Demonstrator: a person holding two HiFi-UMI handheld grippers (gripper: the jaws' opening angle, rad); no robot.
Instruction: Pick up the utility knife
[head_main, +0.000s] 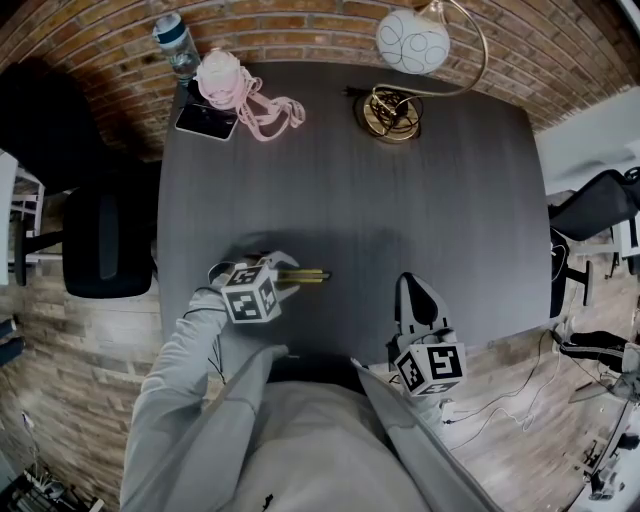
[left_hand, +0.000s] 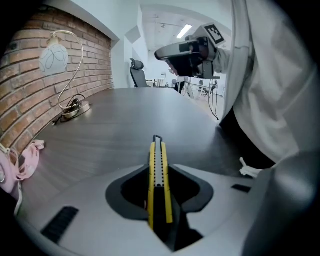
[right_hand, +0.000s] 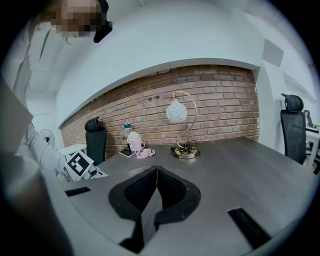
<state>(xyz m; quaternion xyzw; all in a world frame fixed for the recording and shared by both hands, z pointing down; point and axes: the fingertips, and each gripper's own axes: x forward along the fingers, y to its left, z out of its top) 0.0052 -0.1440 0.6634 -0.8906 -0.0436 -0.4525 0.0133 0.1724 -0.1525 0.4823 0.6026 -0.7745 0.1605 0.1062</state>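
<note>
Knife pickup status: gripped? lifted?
Done: the left gripper has reached the utility knife, and its jaws are closed on the yellow body.
In hand: that grip. The right gripper is shut and empty.
Left: the lift. In the head view the knife sits low at the table; I can't tell whether it has cleared it.

Brick wall (head_main: 300, 20) ran behind dark grey table (head_main: 450, 200). Black office chair (head_main: 100, 245) stood left on wood-plank floor (head_main: 60, 330). Globe lamp (head_main: 412, 40) sat near wall. Ceiling strip (left_hand: 184, 31) glowed.

Soft, even overhead light; faint shadow on the desk (head_main: 420, 200) around the left tool (head_main: 290, 272); fisheye edges dark, perhaps blurred.
</note>
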